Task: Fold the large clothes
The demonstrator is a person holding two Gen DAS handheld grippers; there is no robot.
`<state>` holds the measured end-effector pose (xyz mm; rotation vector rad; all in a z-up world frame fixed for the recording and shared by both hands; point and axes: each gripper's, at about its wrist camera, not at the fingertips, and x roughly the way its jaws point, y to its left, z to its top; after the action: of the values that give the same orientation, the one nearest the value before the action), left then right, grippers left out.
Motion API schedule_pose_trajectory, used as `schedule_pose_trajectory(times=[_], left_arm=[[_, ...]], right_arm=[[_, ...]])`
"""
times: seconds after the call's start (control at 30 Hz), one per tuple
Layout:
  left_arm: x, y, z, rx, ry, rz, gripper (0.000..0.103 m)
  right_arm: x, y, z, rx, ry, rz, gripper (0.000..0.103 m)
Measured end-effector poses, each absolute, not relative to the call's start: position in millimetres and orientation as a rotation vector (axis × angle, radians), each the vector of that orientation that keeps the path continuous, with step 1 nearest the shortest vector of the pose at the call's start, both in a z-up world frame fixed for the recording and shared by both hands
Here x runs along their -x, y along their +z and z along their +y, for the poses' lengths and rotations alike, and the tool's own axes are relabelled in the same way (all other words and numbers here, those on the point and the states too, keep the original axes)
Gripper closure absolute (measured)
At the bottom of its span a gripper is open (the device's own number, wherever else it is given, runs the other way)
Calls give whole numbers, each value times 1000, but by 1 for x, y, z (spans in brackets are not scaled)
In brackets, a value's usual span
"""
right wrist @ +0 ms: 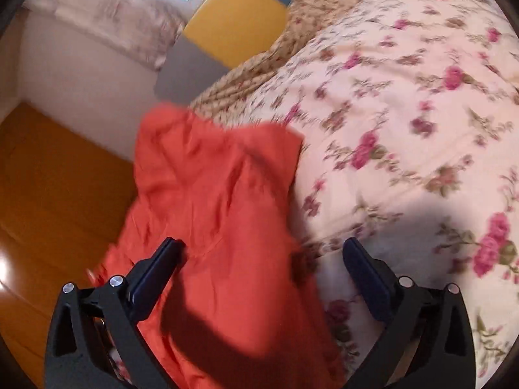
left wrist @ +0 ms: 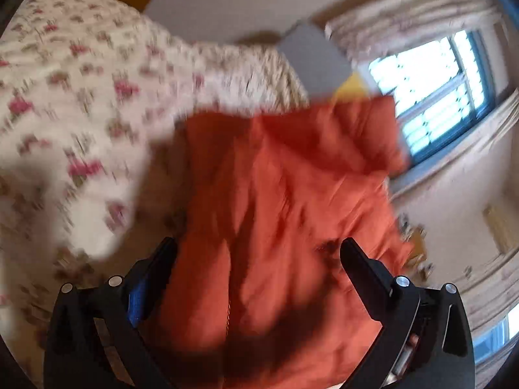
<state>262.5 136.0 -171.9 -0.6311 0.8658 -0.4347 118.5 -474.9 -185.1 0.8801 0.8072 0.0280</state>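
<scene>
I see the rumpled orange-red fabric garment [left wrist: 275,201] lying crumpled on the bed, on top of the cream quilt printed with pink roses [left wrist: 74,103]. From my right wrist camera the same garment [right wrist: 214,201] sits at the bed's edge, its left side hanging toward the glossy orange-brown wooden floor [right wrist: 55,188], with the rose quilt [right wrist: 405,113] spreading off to its right.

My left tongs [left wrist: 259,249] are spread wide over the cloth, both black fingers apart and nothing caught between them. My right tongs [right wrist: 262,248] are likewise wide apart and holding nothing; the left finger [right wrist: 162,269] is over the orange-red cloth, the other over the quilt (both views are motion-blurred, so I cannot tell whether the tips touch fabric).

Beyond the garment a beige small-flowered blanket [right wrist: 259,74] lies bunched, and behind it a yellow and grey-blue panelled headboard [right wrist: 236,32]. The left view also shows a bright dark-framed window [left wrist: 431,94] with pale floral curtains [left wrist: 405,9].
</scene>
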Motion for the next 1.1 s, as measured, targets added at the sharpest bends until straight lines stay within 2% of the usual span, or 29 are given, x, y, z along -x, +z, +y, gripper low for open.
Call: schedule_pose_trajectory(times=[0.07, 0.1, 0.13, 0.17, 0.2, 0.23, 0.3, 0.4, 0.77, 0.83, 0.87, 0.9, 0.93, 0.97, 1.03, 1.07, 1.1], left_arm=[[-264, -175, 125, 573, -421, 859, 3], [-264, -175, 122, 555, -420, 860, 3], [-265, -175, 116, 536, -425, 876, 5], [-264, -175, 113, 531, -449, 896, 18], [-263, -174, 109, 518, -471, 919, 29], [-260, -172, 108, 502, -483, 928, 33], [-253, -169, 110, 485, -505, 940, 46], [-238, -164, 114, 473, -527, 953, 53], [-152, -162, 123, 439, -585, 953, 54], [-139, -161, 125, 436, -567, 942, 50], [-138, -161, 125, 437, -554, 937, 45], [-135, -161, 127, 441, -533, 933, 37], [-129, -159, 131, 454, -496, 926, 35], [-128, -157, 135, 467, -478, 913, 35], [-113, -144, 146, 466, -403, 853, 35], [-108, -136, 150, 439, -346, 817, 28], [-97, -120, 154, 395, -278, 744, 26]], right_arm=[[-129, -187, -458, -855, 95, 830, 8], [-133, -190, -451, -860, 103, 855, 17], [-134, -189, -444, -836, 85, 866, 34], [-134, -189, -438, -822, 90, 872, 39], [-132, -188, -436, -826, 101, 869, 49], [-129, -188, -436, -833, 107, 865, 56], [-119, -189, -437, -858, 126, 855, 64], [-102, -186, -441, -895, 142, 858, 69], [-4, -159, -441, -884, 164, 894, 68], [7, -157, -437, -870, 145, 892, 58], [7, -154, -432, -853, 123, 892, 53], [10, -150, -429, -822, 83, 888, 45], [12, -145, -426, -794, 43, 881, 32], [17, -139, -427, -765, -9, 873, 29], [33, -120, -428, -698, -108, 815, 28], [38, -108, -427, -656, -137, 781, 28], [42, -93, -422, -586, -171, 743, 27]])
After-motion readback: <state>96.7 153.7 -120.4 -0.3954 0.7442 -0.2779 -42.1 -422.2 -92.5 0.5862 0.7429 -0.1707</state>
